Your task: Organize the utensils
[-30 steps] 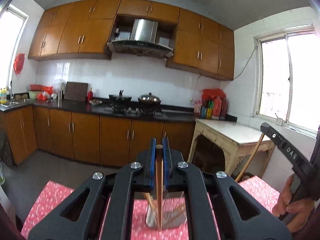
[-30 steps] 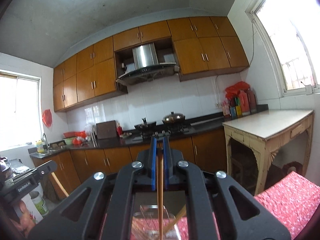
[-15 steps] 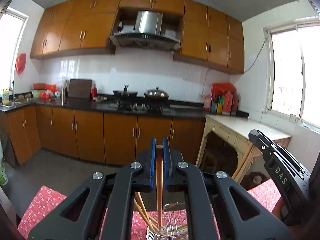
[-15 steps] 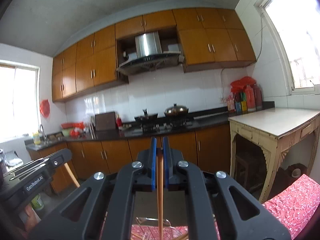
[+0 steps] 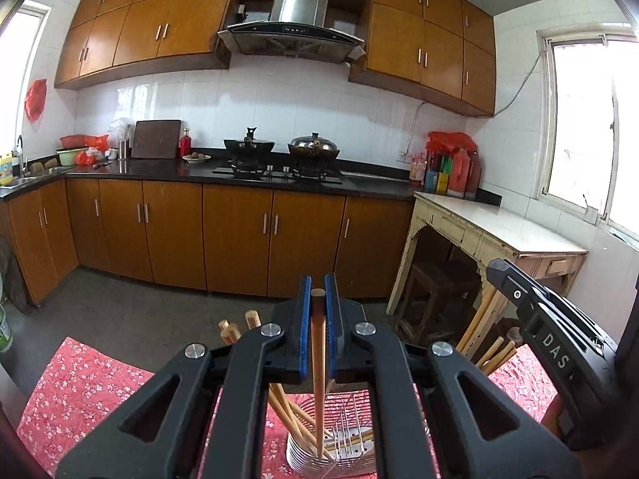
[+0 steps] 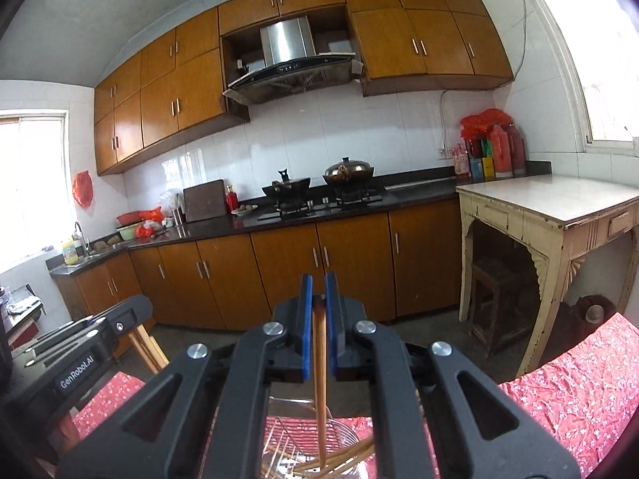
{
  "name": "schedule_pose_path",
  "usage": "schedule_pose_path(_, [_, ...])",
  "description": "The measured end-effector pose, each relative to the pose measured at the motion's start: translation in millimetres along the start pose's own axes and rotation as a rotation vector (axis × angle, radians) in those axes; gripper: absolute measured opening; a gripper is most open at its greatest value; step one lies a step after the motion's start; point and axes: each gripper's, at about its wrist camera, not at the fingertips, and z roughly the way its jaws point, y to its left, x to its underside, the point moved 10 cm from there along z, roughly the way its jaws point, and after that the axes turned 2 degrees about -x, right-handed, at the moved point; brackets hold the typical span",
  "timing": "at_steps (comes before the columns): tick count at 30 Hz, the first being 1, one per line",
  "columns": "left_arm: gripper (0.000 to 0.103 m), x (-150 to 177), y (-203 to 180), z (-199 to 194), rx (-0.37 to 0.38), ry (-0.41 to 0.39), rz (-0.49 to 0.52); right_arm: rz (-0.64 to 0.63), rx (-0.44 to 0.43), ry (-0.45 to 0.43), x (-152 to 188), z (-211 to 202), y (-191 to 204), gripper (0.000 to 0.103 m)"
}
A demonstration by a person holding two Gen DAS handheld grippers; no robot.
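The left gripper (image 5: 318, 319) is clamped on a wooden chopstick (image 5: 317, 363) whose lower end dips into the wire utensil holder (image 5: 351, 451) on the red floral cloth (image 5: 84, 391). The right gripper (image 6: 318, 319) pinches a darker chopstick (image 6: 320, 379) — its tip blurs among others in the holder (image 6: 295, 435), whose base is cut off.

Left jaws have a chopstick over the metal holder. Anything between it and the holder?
Nothing separate blocks it. The chopstick already dips into the holder; only the chopsticks leaning inside on its left crowd it.
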Motion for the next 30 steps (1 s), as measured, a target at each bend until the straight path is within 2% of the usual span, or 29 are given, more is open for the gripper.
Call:
schedule_pose_path(9, [0.007, -6, 3, 1, -0.03, 0.001, 0.0, 0.001, -0.006, 0.002, 4, 0, -2, 0.009])
schedule_pose_path(12, [0.012, -8, 6, -2, -0.04, -0.001, -0.003, 0.013, -0.003, -0.004, 3, -5, -7, 0.031])
schedule_pose_path(16, [0.021, -11, 7, -6, -0.05, -0.011, 0.003, 0.0, 0.023, -0.012, 3, -14, -13, 0.033])
schedule_pose_path(18, [0.03, -14, 9, -10, -0.058, -0.019, 0.001, -0.005, 0.031, -0.015, 2, -19, -16, 0.037])
schedule_pose_path(22, [0.031, -18, 14, -20, -0.071, -0.032, 0.002, -0.016, 0.052, -0.035, -2, -33, -21, 0.045])
schedule_pose_path(30, [0.036, -15, 33, -45, -0.102, -0.032, -0.019, -0.026, 0.076, -0.051, -7, -67, -30, 0.053])
